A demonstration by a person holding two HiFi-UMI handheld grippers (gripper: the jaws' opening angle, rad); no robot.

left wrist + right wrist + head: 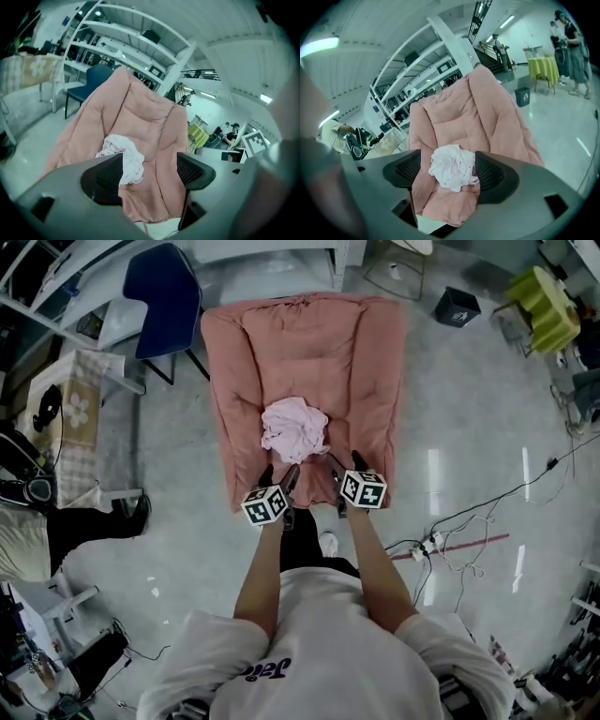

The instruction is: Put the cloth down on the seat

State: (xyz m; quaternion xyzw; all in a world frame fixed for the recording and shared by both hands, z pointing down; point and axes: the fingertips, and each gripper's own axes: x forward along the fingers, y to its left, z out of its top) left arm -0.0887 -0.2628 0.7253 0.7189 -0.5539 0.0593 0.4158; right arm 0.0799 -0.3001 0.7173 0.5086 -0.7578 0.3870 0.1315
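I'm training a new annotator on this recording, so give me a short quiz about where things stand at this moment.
1. True or false: the left gripper is shut on the cloth.
2. The cloth is: A hanging from a gripper; B lying crumpled on the pink seat; C spread flat over the backrest.
3. Fill in: the jaws of the right gripper stand ____.
Key: 1 false; 2 B; 3 apart.
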